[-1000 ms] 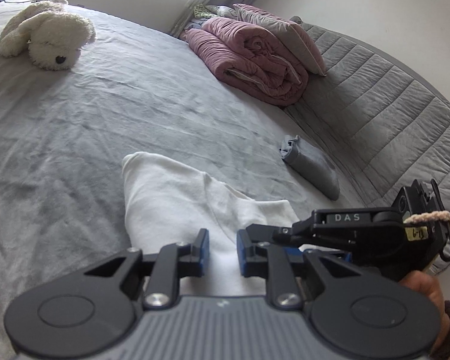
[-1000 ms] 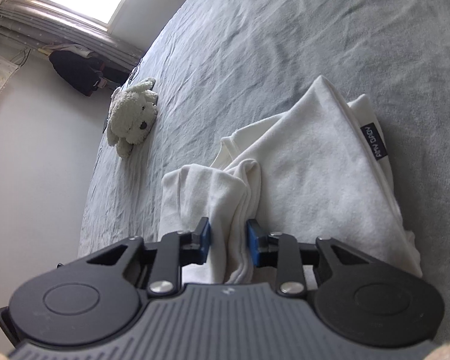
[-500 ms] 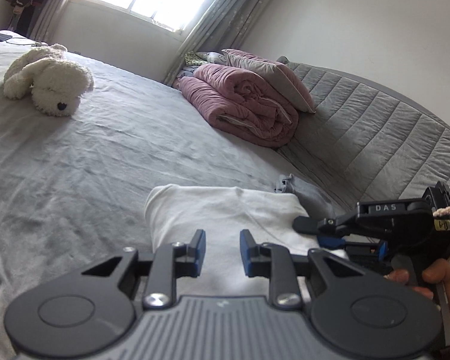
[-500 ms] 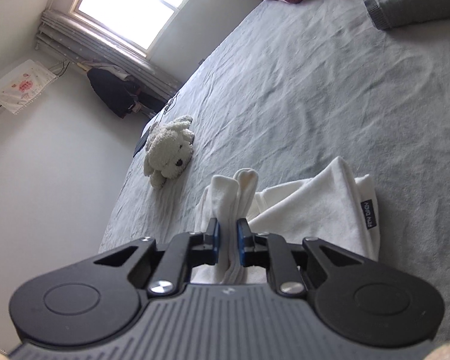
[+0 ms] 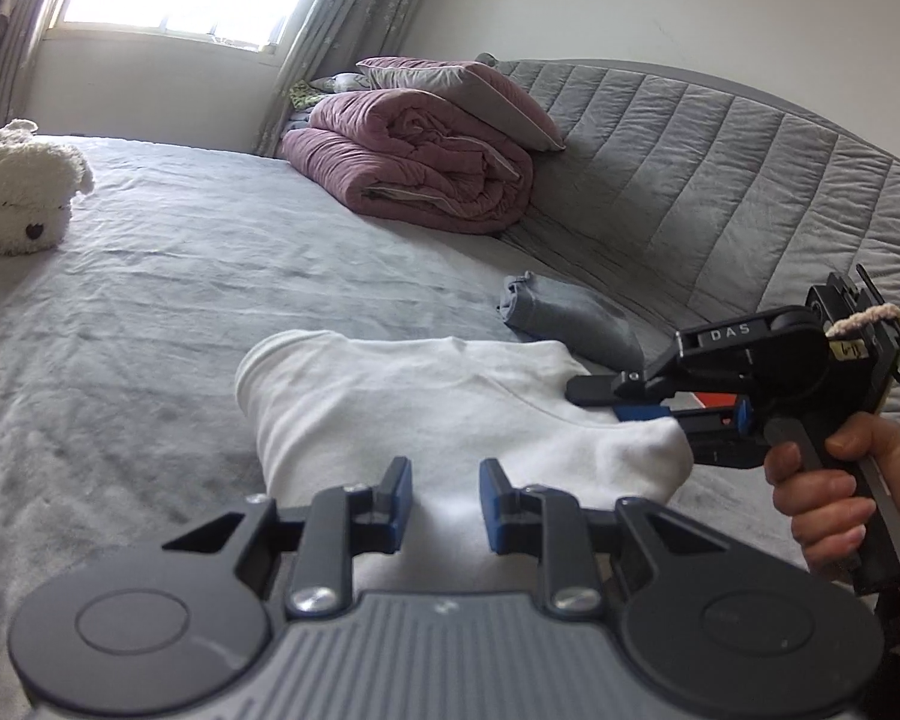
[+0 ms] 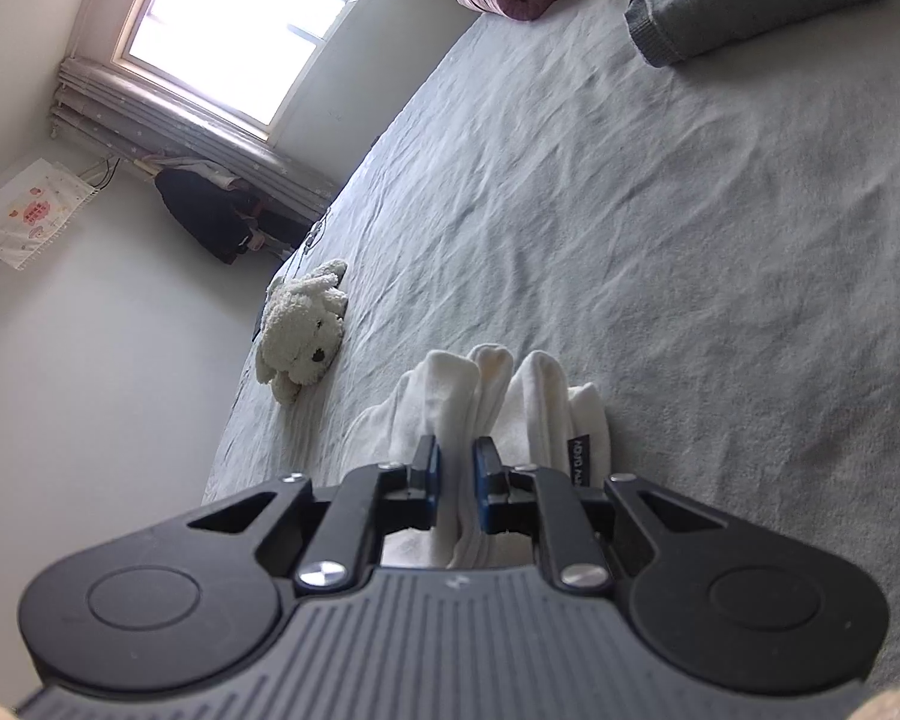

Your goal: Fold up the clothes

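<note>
A white garment lies folded on the grey bed, its folded edge raised. My left gripper is open above its near side, with white cloth between the fingers but not pinched. My right gripper is shut on a bunched fold of the white garment and holds it up. The right gripper also shows in the left wrist view, clamped on the garment's right corner, with the hand on its handle.
A folded grey garment lies by the grey quilted headboard. A rolled pink duvet and pillow sit at the bed's far end. A white plush dog lies at the far left. The plush dog also shows in the right wrist view.
My right gripper closed on the bunched white fold and lifted it off the bed. My left gripper stayed open and tilted up, so more of the room shows.
</note>
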A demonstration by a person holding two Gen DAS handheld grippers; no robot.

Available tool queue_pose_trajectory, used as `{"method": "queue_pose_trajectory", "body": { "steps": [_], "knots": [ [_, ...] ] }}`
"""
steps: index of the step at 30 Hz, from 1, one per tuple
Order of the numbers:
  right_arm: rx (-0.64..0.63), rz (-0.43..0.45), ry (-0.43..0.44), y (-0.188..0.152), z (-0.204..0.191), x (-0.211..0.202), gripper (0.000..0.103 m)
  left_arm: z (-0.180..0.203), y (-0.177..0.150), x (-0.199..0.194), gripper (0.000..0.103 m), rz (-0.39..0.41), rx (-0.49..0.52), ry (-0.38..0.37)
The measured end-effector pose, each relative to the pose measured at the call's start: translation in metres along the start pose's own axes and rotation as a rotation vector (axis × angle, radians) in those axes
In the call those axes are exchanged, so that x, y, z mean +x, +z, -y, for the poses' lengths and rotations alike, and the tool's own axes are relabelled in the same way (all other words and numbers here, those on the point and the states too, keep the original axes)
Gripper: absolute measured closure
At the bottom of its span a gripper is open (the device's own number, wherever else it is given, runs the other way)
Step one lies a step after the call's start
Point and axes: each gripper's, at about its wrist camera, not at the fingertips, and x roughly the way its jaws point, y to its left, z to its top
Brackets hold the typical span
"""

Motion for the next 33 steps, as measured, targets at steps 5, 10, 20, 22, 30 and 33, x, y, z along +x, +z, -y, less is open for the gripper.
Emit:
{"method": "queue_pose_trajectory", "body": {
  "steps": [5, 10, 20, 22, 30, 33],
  "knots": [
    [-0.012, -0.014, -0.018, -0.001, 0.013, 0.003, 0.089, 0.006, -0.005, 0.005, 0.079, -0.021, 0.029, -0.012],
    [-0.106, -0.002, -0.055, -0.007, 0.010, 0.009, 0.087, 0.010, -0.010, 0.010, 0.077, -0.041, 0.071, 0.000],
    [-0.549, 0.115, -0.131, -0.042, -0.043, -0.009, 0.056, 0.019, -0.007, 0.001, 0.076, 0.006, 0.098, -0.009],
    [-0.644, 0.143, -0.132, -0.052, -0.052, -0.012, 0.056, 0.023, -0.010, 0.002, 0.075, -0.005, 0.123, -0.015],
    [-0.896, 0.139, -0.228, -0.081, -0.049, -0.003, 0.068, 0.036, -0.023, 0.008, 0.072, -0.045, 0.249, 0.001],
    [-0.974, 0.113, -0.289, -0.089, -0.039, 0.005, 0.072, 0.037, -0.026, 0.008, 0.071, -0.056, 0.275, -0.013]
  ]
}}
